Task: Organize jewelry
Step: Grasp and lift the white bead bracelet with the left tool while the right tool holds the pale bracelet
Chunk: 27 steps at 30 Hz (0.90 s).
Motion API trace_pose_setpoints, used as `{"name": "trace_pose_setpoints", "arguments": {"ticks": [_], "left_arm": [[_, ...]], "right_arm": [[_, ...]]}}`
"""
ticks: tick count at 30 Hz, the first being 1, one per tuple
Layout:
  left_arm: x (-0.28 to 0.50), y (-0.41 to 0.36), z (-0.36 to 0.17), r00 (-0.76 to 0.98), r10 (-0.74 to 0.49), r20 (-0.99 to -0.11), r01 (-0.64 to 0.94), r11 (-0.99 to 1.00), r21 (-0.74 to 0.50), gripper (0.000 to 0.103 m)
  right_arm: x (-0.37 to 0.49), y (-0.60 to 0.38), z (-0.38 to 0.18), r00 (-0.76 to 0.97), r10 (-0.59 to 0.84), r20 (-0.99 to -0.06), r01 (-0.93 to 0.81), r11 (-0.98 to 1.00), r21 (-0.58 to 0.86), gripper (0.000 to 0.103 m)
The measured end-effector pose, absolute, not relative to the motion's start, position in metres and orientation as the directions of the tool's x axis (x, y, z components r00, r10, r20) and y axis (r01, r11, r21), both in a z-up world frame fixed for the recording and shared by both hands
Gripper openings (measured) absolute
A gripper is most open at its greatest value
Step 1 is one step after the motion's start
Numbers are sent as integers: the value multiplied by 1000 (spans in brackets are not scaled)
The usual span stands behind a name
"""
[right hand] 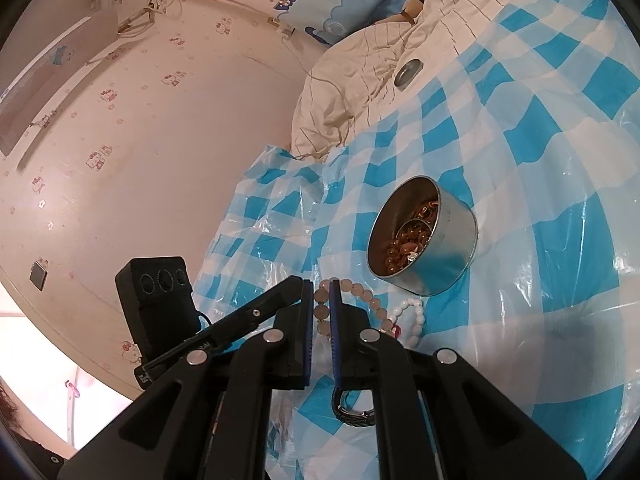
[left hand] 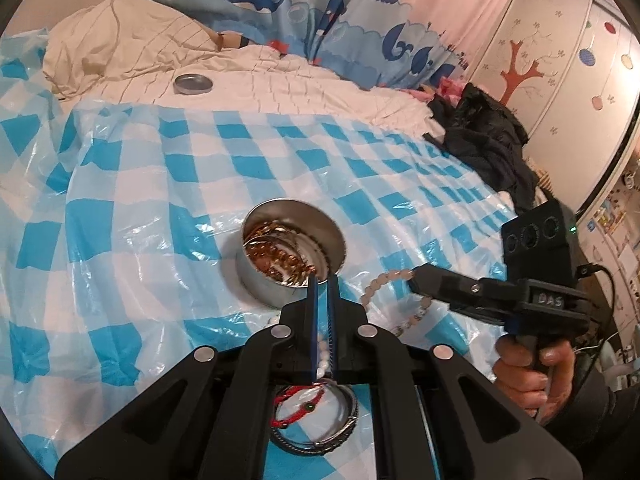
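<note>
Though the checked sheet [left hand: 160, 184] over the bed took up most of both views, the work sat in one small patch near its front edge. A round tin [left hand: 292, 252] stood open there, already part filled with amber beads [left hand: 276, 260] and gold pieces, so some of the sorting looked done. Its lid [left hand: 192, 83] lay well apart on the cream quilt [left hand: 280, 76], and I judged closing the tin to be a late step, not yet started.

Several pieces were outside the tin. The pink bracelet [right hand: 352, 292] lay just beside the tin, and the right gripper [right hand: 321, 300] had its fingers drawn narrow on that strand, with beads showing between the blue pads. Whether it was lifted clear of the sheet could not be told.

The left gripper [left hand: 323, 278] pointed at the tin's near rim with its fingers almost together; white beads [left hand: 322, 348] showed in the gap, but whether they were pinched or merely lay beneath was unclear. Nearer the camera lay a dark bangle [left hand: 320, 436] and a red cord [left hand: 298, 402], both waiting. By this reading, roughly half the pieces remained.
</note>
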State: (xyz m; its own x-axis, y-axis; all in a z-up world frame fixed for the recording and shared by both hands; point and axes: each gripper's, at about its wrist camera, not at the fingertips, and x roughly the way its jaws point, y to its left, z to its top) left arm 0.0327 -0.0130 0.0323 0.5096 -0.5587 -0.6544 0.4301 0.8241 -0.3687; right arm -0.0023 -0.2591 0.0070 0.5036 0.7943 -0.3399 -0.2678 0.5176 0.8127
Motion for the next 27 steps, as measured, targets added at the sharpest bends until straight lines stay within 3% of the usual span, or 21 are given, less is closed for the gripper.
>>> {"name": "trace_pose_setpoints", "arguments": {"ticks": [6, 10, 14, 19, 23, 24, 26, 27], "left_arm": [[34, -25, 11, 456, -471, -755, 431, 859, -275, 6], [38, -33, -8, 410, -439, -800, 412, 871, -267, 40], [34, -50, -19, 388, -431, -815, 450, 860, -240, 49], [31, -76, -29, 427, -342, -837, 485, 868, -107, 60], [38, -85, -43, 414, -296, -861, 475, 877, -74, 57], [40, -85, -45, 405, -295, -866, 469, 879, -80, 49], [42, -85, -45, 394, -295, -871, 468, 879, -86, 17], [42, -84, -44, 395, -295, -870, 468, 879, -86, 12]], "right_arm": [[-2, -261, 7, 507, 791, -342, -260, 518, 815, 8], [-2, -262, 7, 505, 792, -342, -258, 517, 816, 8], [-2, -263, 7, 507, 793, -339, -258, 514, 818, 8], [-1, -264, 6, 510, 795, -330, -255, 506, 824, 8], [-1, -266, 6, 511, 795, -328, -255, 505, 825, 8], [-1, -266, 6, 512, 795, -327, -254, 504, 826, 8], [-1, -268, 6, 514, 794, -323, -252, 500, 828, 8], [-1, -269, 7, 515, 794, -322, -252, 499, 829, 8]]}}
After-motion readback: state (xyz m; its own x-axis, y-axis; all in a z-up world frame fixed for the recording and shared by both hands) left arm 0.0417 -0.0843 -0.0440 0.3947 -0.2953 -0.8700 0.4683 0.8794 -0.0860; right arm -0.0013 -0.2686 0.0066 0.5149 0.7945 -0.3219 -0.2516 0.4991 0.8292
